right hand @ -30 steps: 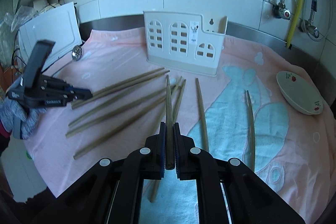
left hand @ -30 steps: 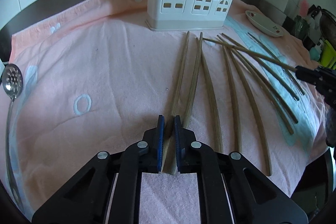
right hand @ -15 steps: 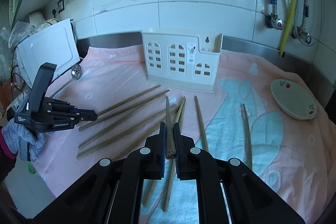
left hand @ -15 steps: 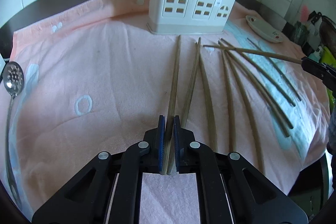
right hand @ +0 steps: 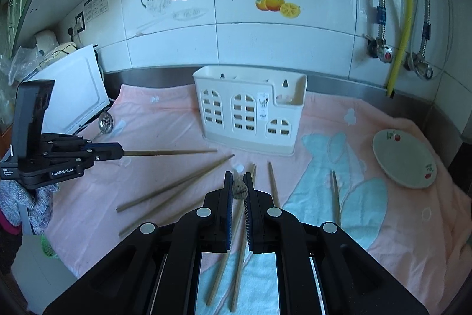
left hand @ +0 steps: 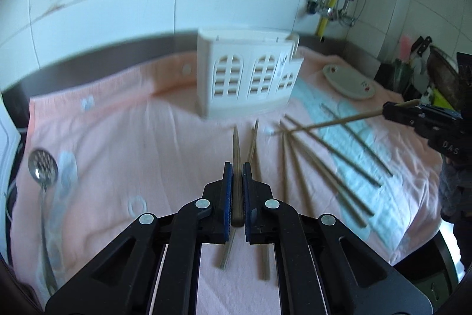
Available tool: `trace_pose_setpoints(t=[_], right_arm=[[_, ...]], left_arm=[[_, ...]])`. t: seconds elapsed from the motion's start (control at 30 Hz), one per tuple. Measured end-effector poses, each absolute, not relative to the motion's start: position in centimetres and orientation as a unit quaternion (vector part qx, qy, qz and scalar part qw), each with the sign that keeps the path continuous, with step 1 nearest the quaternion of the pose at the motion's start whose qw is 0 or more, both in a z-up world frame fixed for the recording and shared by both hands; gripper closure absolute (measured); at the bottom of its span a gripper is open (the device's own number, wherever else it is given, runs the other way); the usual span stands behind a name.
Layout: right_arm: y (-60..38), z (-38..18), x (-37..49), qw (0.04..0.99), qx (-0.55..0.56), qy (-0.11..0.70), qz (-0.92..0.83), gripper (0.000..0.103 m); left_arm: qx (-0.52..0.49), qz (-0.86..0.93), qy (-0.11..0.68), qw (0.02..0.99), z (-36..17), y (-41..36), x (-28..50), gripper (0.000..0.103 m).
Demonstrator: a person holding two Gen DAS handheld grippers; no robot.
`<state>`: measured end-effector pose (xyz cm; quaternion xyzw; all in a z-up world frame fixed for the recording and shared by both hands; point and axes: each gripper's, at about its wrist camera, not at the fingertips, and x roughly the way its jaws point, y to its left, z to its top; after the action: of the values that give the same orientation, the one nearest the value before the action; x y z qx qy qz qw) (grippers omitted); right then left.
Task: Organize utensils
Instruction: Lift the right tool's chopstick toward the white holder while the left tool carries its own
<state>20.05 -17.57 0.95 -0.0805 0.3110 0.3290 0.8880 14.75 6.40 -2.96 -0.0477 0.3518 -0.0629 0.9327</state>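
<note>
My left gripper [left hand: 235,167] is shut on one wooden chopstick [left hand: 236,146] and holds it lifted above the pink towel, pointing at the white utensil holder [left hand: 247,78]. It shows in the right wrist view [right hand: 119,152] with its chopstick [right hand: 171,152] level. My right gripper [right hand: 238,176] is shut on another chopstick [right hand: 239,189], seen end-on; it shows in the left wrist view [left hand: 386,111] with its chopstick [left hand: 330,121] pointing left. Several chopsticks [right hand: 177,185] lie on the towel before the holder [right hand: 250,105].
A slotted spoon [left hand: 42,167] lies at the towel's left edge. A small white dish [right hand: 404,158] sits at the right. A white board [right hand: 70,96] leans at the left. Pipes and valves [right hand: 383,49] run down the tiled wall.
Both grippers have risen off the towel, each lifting its chopstick. The left gripper's chopstick came up from the towel and the views now show more of the wall.
</note>
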Motion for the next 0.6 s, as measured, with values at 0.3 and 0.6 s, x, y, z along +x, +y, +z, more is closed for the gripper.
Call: trace_pose_setpoints(t=[0.3,0.6], right_arm=[[-17.5,6.5,23.6,0.892,-0.08,0.307,0.322,0.096],[-17.7,12.0,27.1,0.904,-0.085,0.289,0.304,0.096]], left_arm=[[-0.017,-0.075,0.323,0.943,2.5,5.2,17.2,0.098],[0.005,-0.091,0.301,0.949,7.7,3.7,19.2,0.098]])
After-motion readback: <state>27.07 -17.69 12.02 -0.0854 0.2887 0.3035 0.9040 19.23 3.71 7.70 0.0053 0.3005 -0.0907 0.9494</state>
